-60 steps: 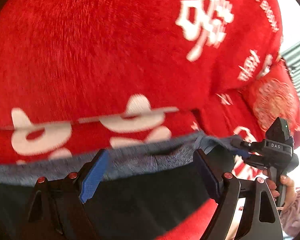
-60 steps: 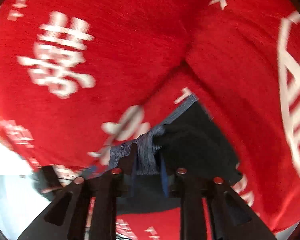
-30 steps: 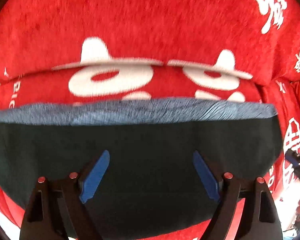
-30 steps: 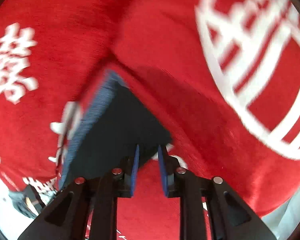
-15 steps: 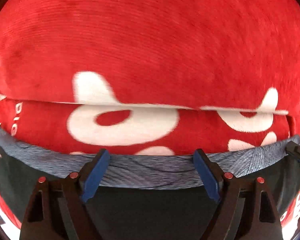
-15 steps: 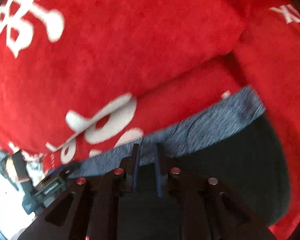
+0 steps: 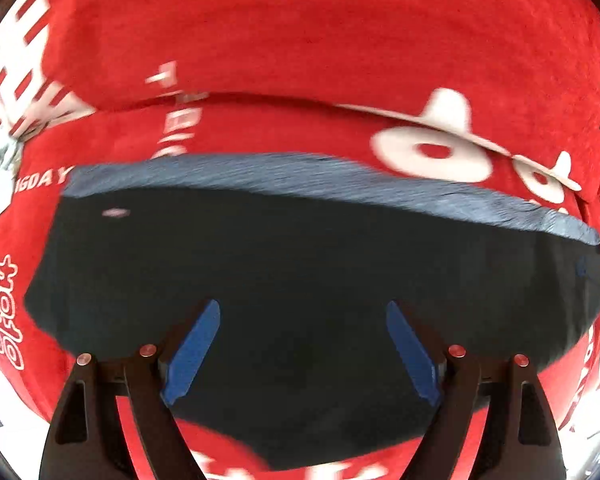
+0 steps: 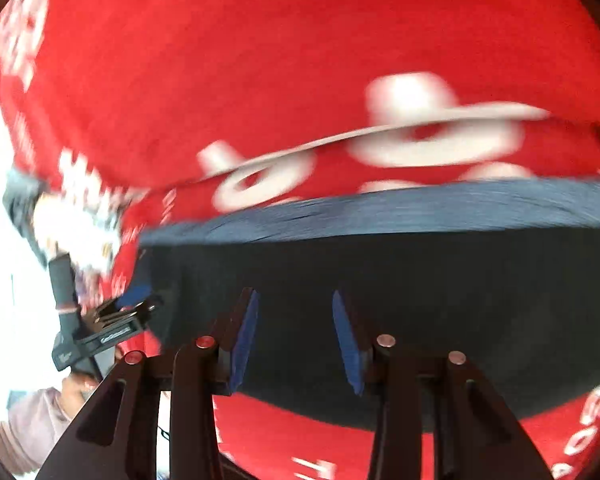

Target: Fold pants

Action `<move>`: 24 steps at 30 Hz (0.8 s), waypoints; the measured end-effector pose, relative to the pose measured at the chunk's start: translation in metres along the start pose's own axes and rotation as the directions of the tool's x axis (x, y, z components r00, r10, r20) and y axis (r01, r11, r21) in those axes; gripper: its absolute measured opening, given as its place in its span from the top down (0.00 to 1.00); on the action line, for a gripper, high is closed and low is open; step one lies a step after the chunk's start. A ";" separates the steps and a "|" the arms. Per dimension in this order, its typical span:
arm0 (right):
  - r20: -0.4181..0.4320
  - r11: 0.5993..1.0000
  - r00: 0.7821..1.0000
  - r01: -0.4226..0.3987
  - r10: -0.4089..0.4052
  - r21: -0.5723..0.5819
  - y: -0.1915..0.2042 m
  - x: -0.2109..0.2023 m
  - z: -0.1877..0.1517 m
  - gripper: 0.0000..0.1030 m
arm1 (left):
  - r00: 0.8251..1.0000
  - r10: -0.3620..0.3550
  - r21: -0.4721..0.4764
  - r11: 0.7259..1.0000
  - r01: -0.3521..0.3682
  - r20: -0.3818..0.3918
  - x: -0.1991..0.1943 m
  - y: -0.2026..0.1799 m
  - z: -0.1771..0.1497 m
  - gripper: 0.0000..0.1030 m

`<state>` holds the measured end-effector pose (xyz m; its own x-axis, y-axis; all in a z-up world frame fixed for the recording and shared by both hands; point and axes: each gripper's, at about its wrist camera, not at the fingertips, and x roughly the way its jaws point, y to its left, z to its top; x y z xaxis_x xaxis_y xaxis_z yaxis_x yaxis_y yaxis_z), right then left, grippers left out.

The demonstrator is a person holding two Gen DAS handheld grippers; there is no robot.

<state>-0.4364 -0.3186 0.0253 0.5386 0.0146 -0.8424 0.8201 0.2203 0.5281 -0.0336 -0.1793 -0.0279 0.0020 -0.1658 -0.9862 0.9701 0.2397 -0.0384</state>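
Red blanket [image 7: 300, 40] under folded dark pants [image 7: 300, 264] (grey waistband), left gripper [image 7: 302, 350] and right gripper [image 8: 294, 338] both spread, empty

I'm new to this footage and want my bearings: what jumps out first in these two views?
The bright red blanket with white lettering fills both views. On it lies the dark folded pants, their grey-blue waistband along the far edge. The left gripper and right gripper stand open over the dark cloth, blue fingers apart, gripping nothing.
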 end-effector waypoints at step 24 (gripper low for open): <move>-0.436 0.802 0.876 -0.103 -0.207 -0.588 0.334 0.382 0.113 0.54 | 0.973 -0.218 -0.169 0.959 0.228 0.073 0.052 0.283 -0.021 0.16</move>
<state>0.0653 -0.3497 -0.1077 0.2181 0.3921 -0.8937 0.4890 0.7486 0.4478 0.2359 -0.0997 -0.0935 -0.1922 -0.2838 -0.9394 0.8898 0.3534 -0.2888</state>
